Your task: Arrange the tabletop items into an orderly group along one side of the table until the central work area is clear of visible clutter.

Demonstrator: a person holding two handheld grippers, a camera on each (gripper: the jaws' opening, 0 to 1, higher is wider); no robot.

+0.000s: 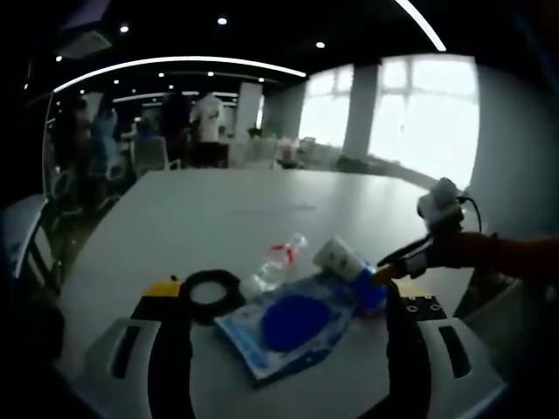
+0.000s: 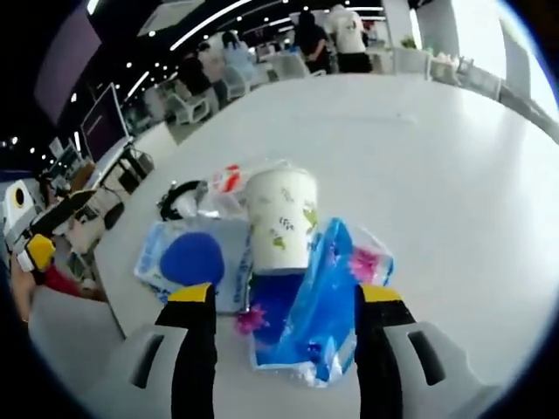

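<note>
A broad white table (image 2: 454,175) carried a tight cluster near its edge: a black ring (image 1: 210,291), a clear plastic bottle (image 1: 278,262), a pale wipes pack (image 2: 188,262), a blue packet (image 2: 310,305), and a leaf-printed paper cup (image 2: 281,218).

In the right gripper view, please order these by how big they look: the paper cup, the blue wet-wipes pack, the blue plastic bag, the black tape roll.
1. blue plastic bag, nearest the camera, so maybe flattered
2. blue wet-wipes pack and paper cup: look alike, not ranked
3. black tape roll, smallest, but farthest and partly hidden
</note>
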